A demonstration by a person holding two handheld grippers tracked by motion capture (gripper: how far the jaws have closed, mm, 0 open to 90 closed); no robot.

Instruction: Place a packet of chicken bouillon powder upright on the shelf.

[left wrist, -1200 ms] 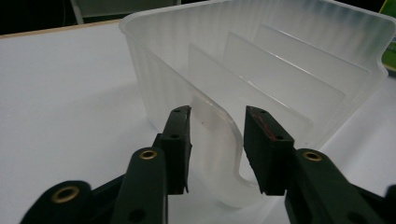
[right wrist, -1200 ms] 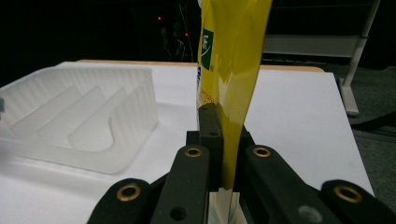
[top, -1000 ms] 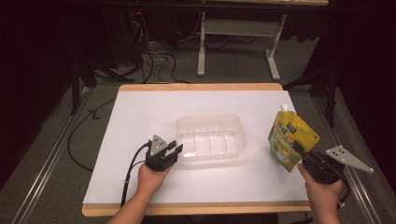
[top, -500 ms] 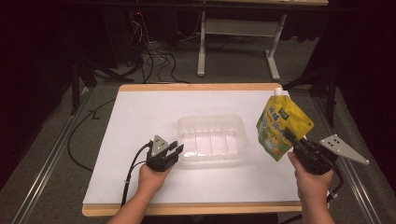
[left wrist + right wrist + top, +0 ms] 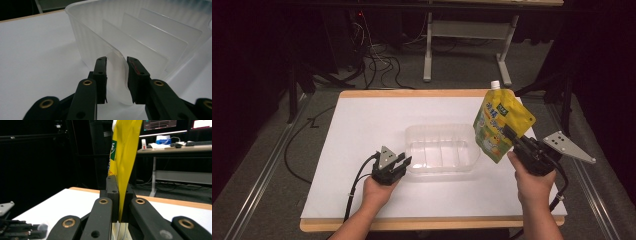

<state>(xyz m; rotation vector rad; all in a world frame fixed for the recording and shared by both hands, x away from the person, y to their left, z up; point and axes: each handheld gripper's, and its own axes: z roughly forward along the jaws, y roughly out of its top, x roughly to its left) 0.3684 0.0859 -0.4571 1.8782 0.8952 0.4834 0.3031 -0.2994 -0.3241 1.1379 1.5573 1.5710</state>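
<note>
A clear plastic container (image 5: 439,129) with ribbed dividers stands in the middle of the white table top. My left gripper (image 5: 405,161) is at its near left corner, and in the left gripper view (image 5: 117,60) its jaws are shut on the container's curved rim wall (image 5: 115,72). A yellow spouted pouch (image 5: 501,120) with a white cap hangs tilted in the air just right of the container. My right gripper (image 5: 508,134) is shut on the pouch's lower edge. The pouch (image 5: 125,150) rises edge-on between the right gripper (image 5: 119,182) jaws.
A white sheet (image 5: 362,130) covers the wooden table (image 5: 412,93). Cables (image 5: 377,65) and a grey desk frame (image 5: 462,45) lie on the floor beyond the far edge. Metal rails run along both sides. A desk with monitors (image 5: 175,145) stands behind.
The right gripper has lifted the pouch and carried it left, toward the container's right end. The left gripper and the container have stayed where they were.
</note>
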